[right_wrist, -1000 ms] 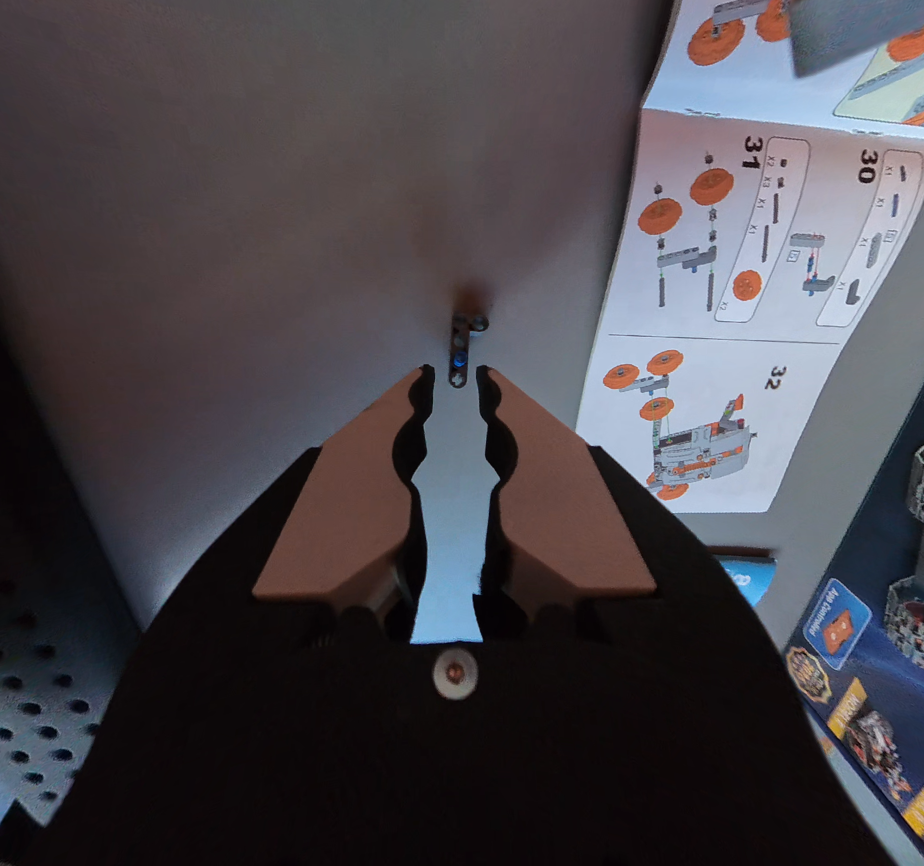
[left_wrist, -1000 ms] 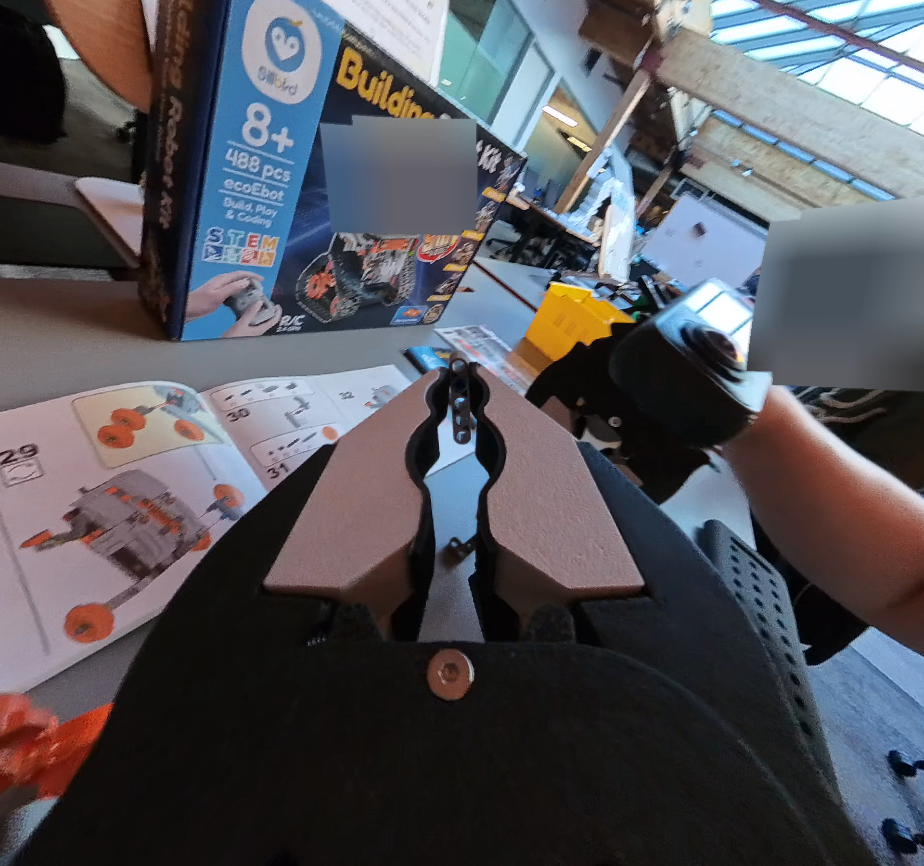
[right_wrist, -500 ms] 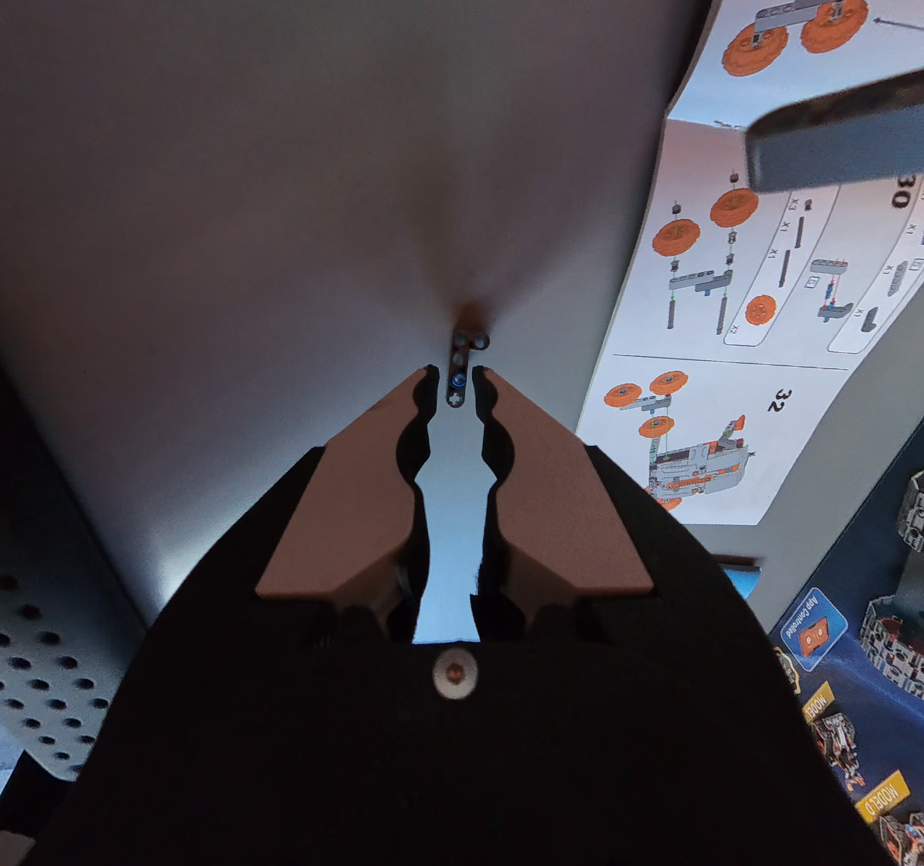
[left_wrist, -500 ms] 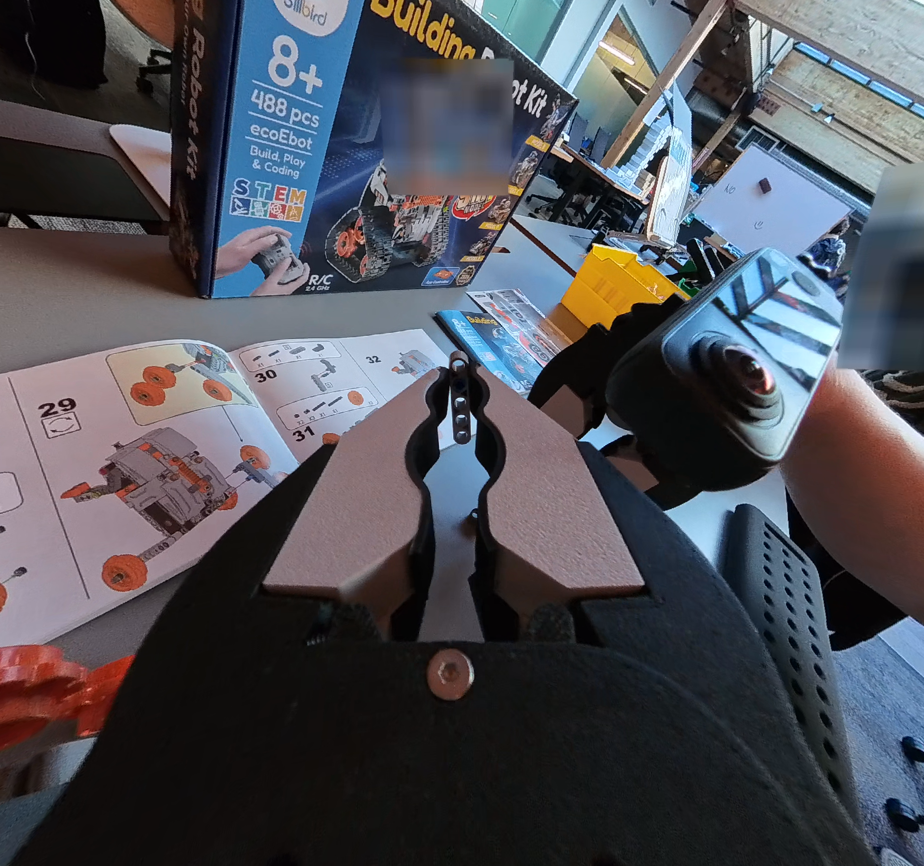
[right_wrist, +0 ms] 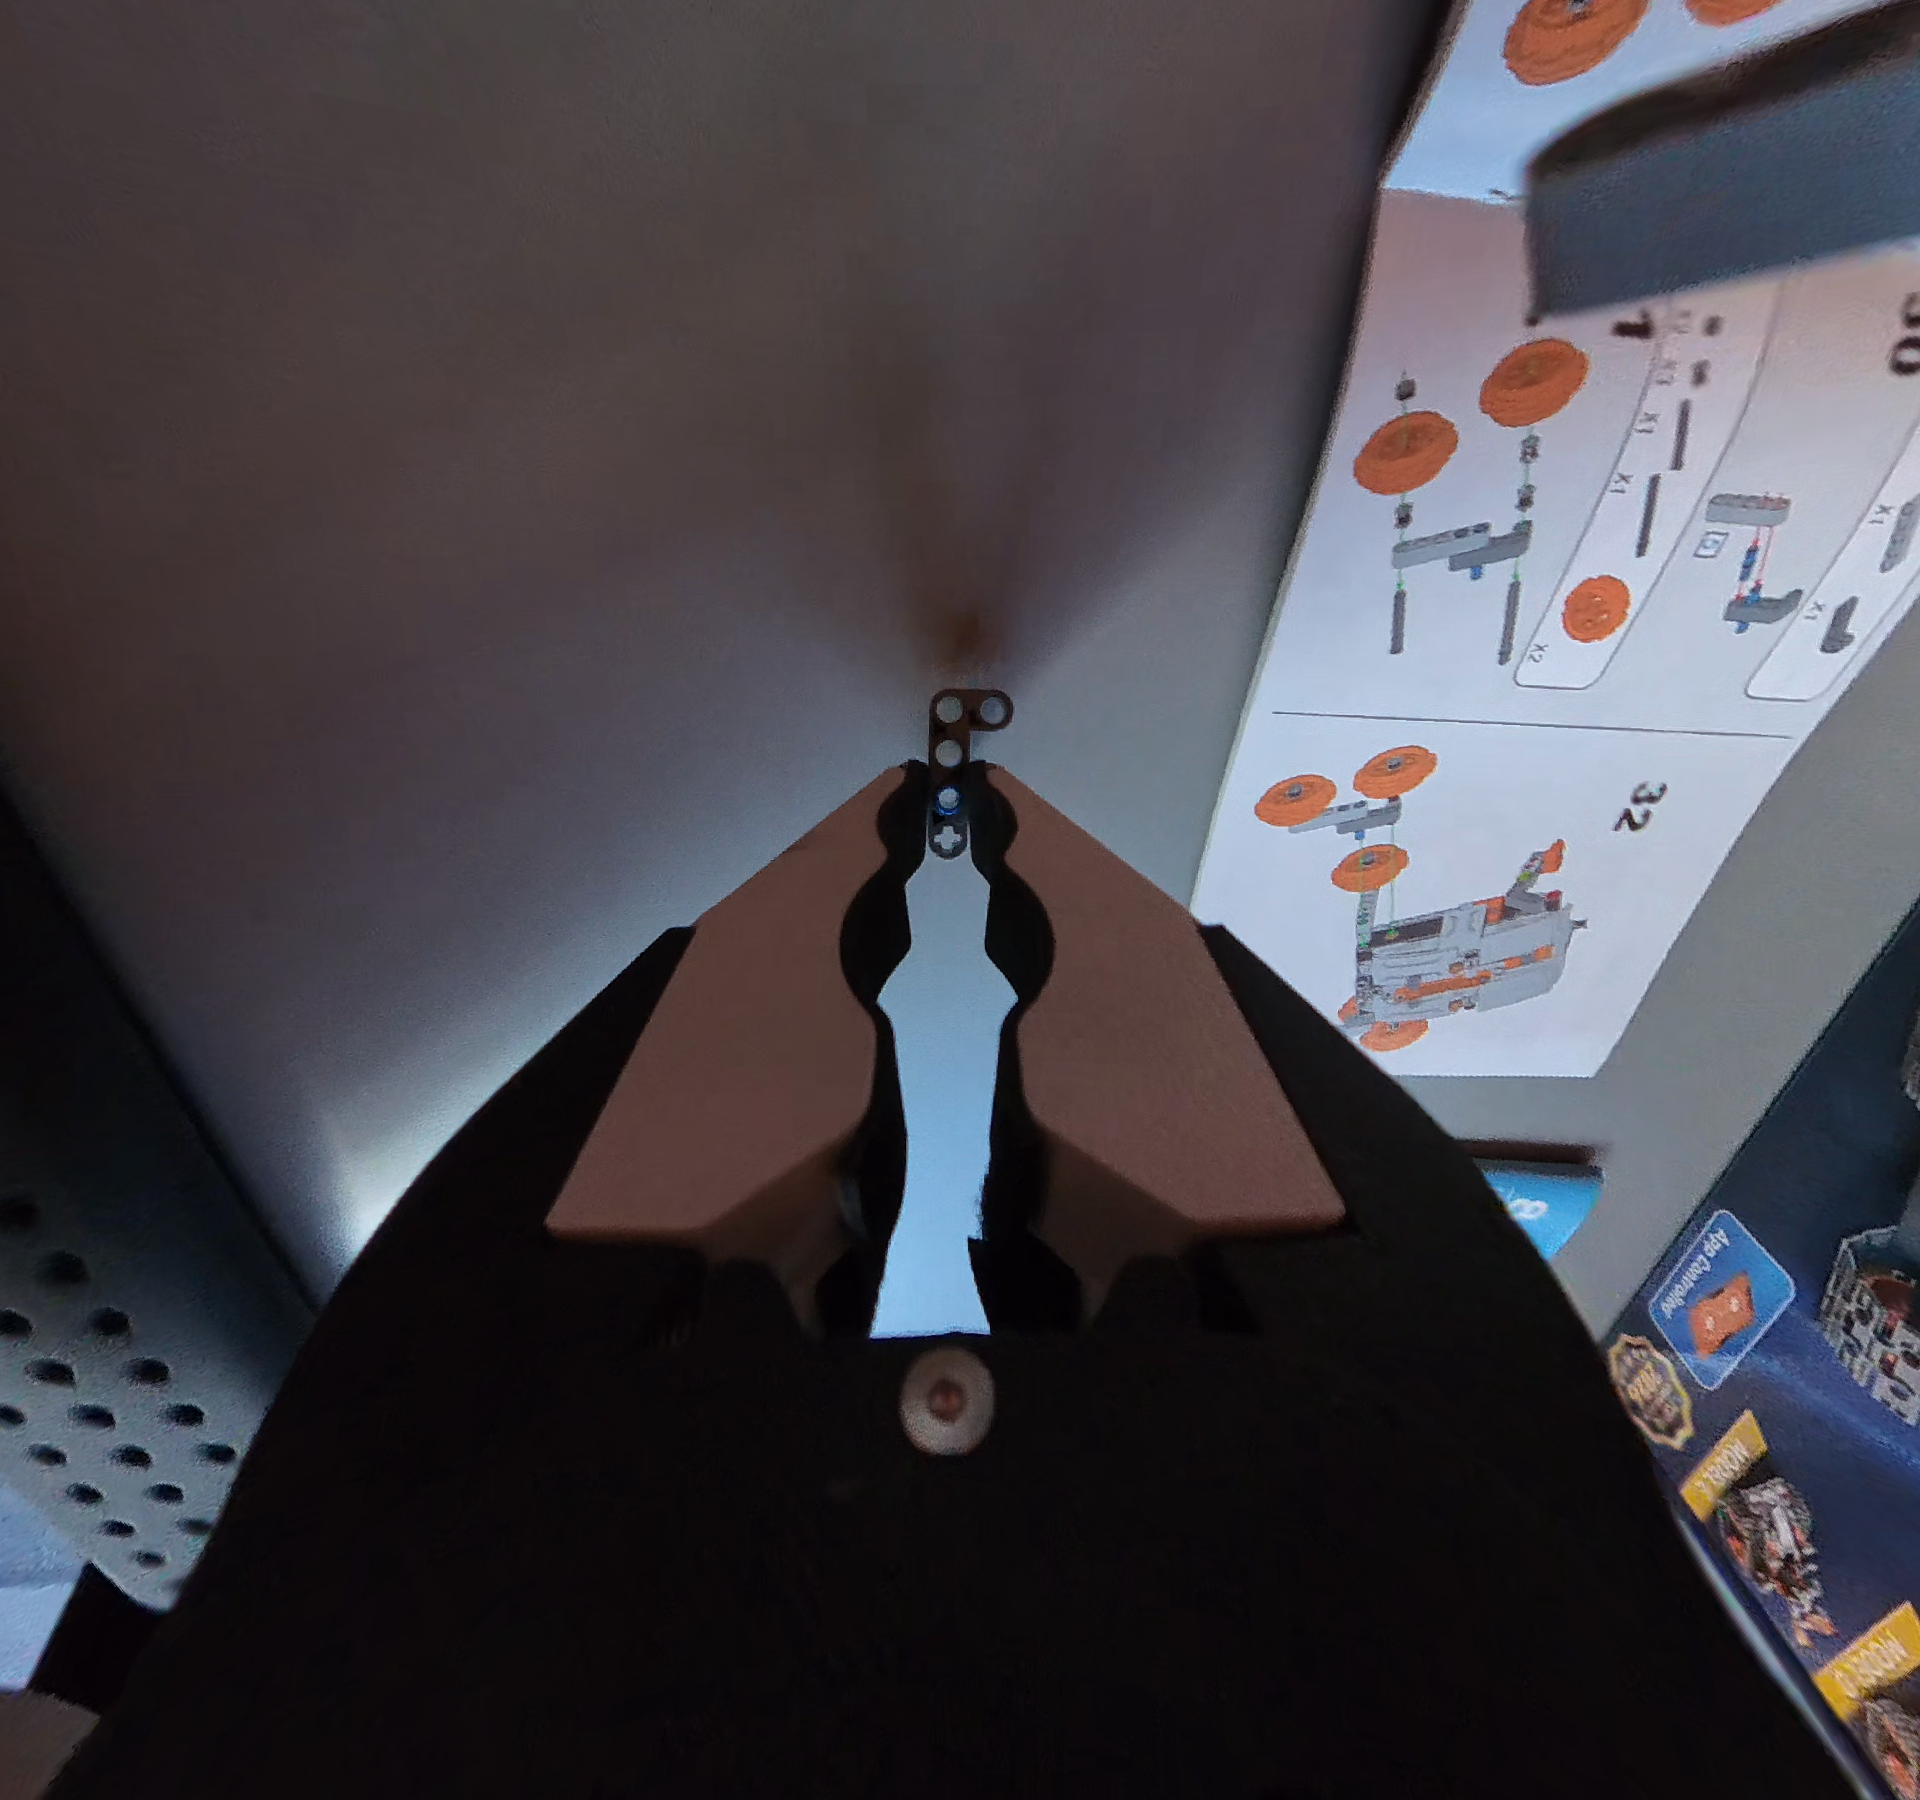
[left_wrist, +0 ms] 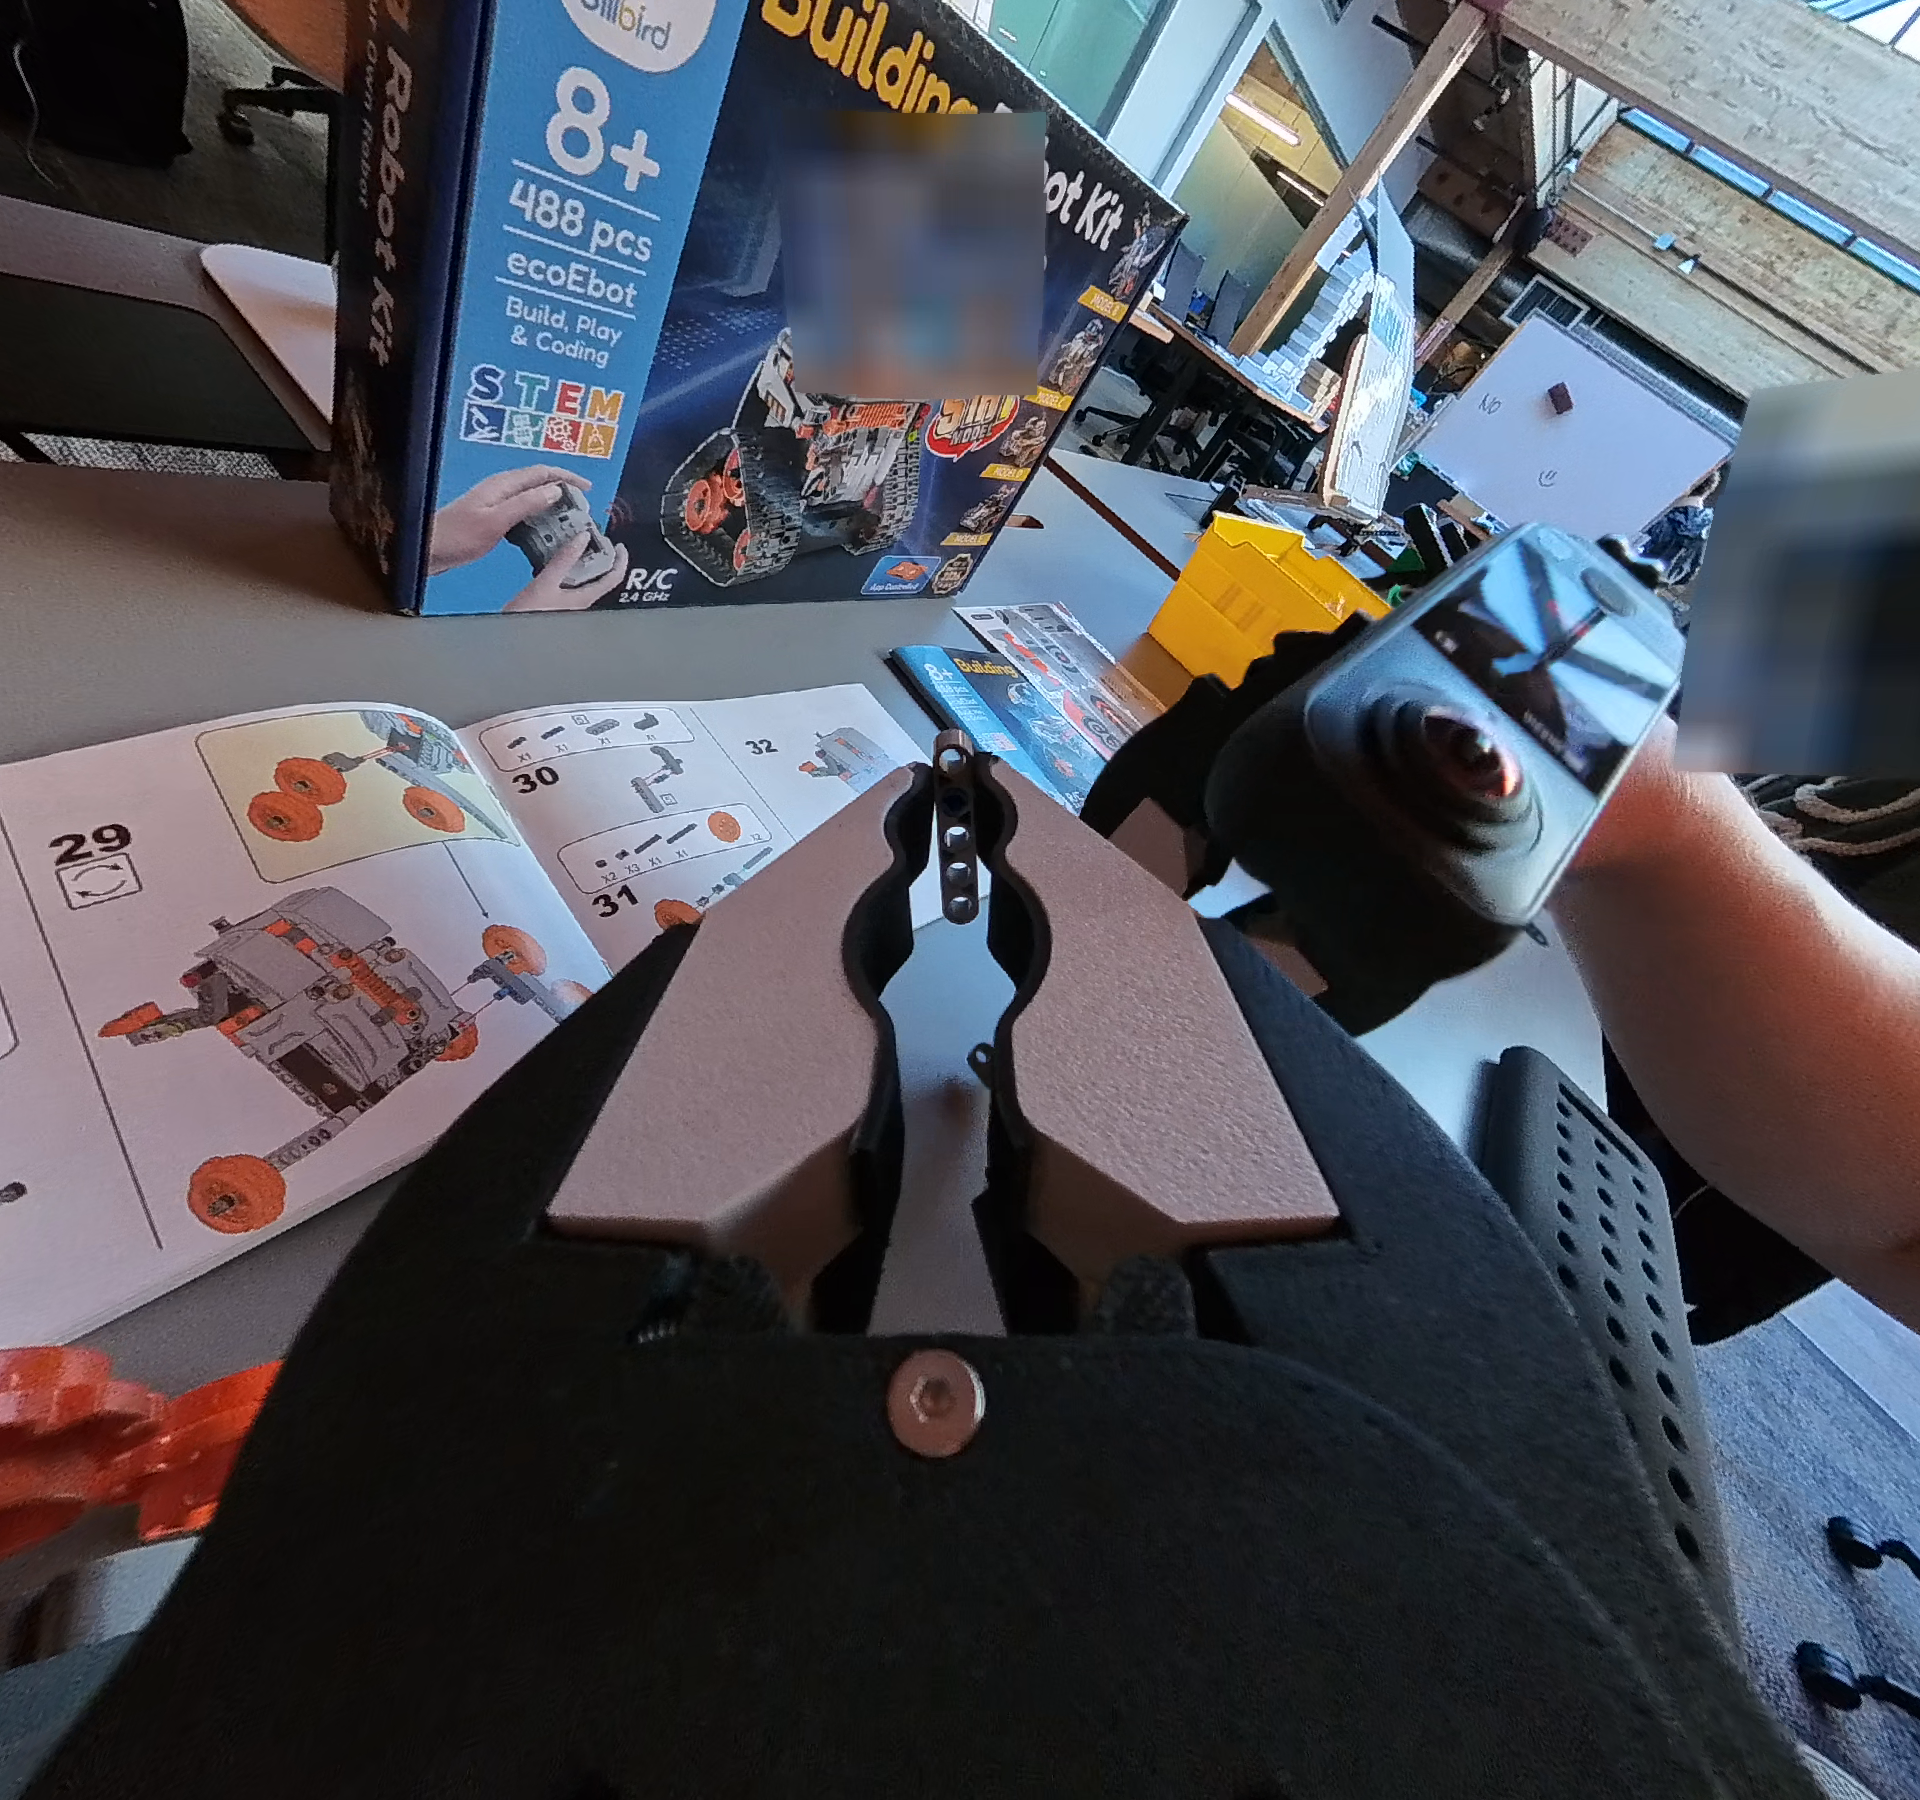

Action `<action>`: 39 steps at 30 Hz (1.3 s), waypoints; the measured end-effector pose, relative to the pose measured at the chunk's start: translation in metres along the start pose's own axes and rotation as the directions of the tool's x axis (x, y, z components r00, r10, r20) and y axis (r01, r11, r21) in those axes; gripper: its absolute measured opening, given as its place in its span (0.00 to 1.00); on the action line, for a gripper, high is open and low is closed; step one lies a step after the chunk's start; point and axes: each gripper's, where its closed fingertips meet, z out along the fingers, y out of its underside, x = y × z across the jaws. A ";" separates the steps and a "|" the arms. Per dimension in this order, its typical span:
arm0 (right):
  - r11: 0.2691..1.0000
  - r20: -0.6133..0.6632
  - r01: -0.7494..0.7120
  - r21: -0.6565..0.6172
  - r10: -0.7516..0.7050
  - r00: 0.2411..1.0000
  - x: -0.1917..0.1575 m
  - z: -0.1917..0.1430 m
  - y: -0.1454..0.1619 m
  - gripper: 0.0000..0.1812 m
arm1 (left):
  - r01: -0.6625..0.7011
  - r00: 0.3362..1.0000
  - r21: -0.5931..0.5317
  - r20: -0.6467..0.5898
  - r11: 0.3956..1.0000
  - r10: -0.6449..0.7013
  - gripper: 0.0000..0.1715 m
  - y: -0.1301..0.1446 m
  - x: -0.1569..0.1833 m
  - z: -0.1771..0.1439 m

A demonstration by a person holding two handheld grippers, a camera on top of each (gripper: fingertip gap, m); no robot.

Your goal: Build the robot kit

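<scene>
Left claw (left_wrist: pixel 954 794) pinching a dark holed beam (left_wrist: pixel 956 841) above the grey desk (left_wrist: pixel 187 607), right claw (right_wrist: pixel 948 794) clamped on an L-shaped beam (right_wrist: pixel 954 763), open instruction booklet (left_wrist: pixel 312 919) left, kit box (left_wrist: pixel 675 275) far behind.

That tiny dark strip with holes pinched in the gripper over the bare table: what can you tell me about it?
The strip is a small, dark L-shaped beam, plastic by its look. A short foot of two round holes caps its far end; one more round hole, a blue pin and a cross-shaped hole run along its stem. The right gripper pinches the stem between its tips, foot poking out beyond them. It hangs over the grey table; whether it touches it is unclear.
</scene>
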 end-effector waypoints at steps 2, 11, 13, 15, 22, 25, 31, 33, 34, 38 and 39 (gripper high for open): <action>0.995 0.011 -0.044 0.086 0.043 0.999 0.003 -0.008 -0.005 0.04 | 0.000 1.000 -0.001 0.002 1.000 0.000 0.03 0.000 0.000 0.000; -0.073 0.545 -0.541 0.838 0.165 0.822 0.052 -0.148 -0.011 0.03 | 0.056 0.981 0.051 -0.190 0.997 -0.045 0.03 -0.008 0.029 0.000; -0.210 0.602 -0.578 0.789 0.072 0.795 0.048 -0.161 -0.002 0.03 | 0.061 0.963 0.070 -0.266 0.996 -0.040 0.03 -0.010 0.044 -0.001; -0.246 0.607 -0.581 0.776 0.041 0.794 0.045 -0.168 -0.003 0.03 | 0.053 0.950 0.079 -0.311 0.995 -0.025 0.03 -0.010 0.053 -0.001; -0.281 0.585 -0.569 0.773 -0.032 0.810 0.036 -0.189 -0.005 0.04 | 0.050 0.953 0.050 -0.302 0.998 -0.032 0.03 -0.002 0.048 0.004; -0.221 0.570 -0.551 0.804 0.026 0.821 0.036 -0.175 -0.001 0.03 | 0.042 0.953 0.034 -0.302 0.999 -0.030 0.03 0.001 0.048 0.006; 0.498 0.218 -0.367 0.786 0.332 0.918 0.023 -0.069 0.010 0.03 | -0.064 0.976 0.000 -0.210 0.998 0.062 0.03 0.008 0.036 0.009; 0.590 0.170 -0.342 0.731 0.328 0.929 0.017 -0.051 0.010 0.03 | -0.059 0.975 -0.003 -0.213 0.998 0.057 0.03 0.009 0.036 0.009; 0.613 0.175 -0.343 0.712 0.318 0.932 0.014 -0.042 0.008 0.03 | -0.057 0.975 -0.006 -0.214 0.998 0.054 0.03 0.010 0.036 0.009; 0.724 0.116 -0.294 0.624 0.286 0.951 0.009 -0.013 0.007 0.03 | -0.056 0.975 -0.014 -0.214 0.998 0.051 0.03 0.011 0.035 0.010; 0.733 0.119 -0.288 0.617 0.275 0.954 0.007 -0.010 0.005 0.03 | -0.056 0.975 -0.016 -0.215 0.998 0.051 0.03 0.012 0.035 0.011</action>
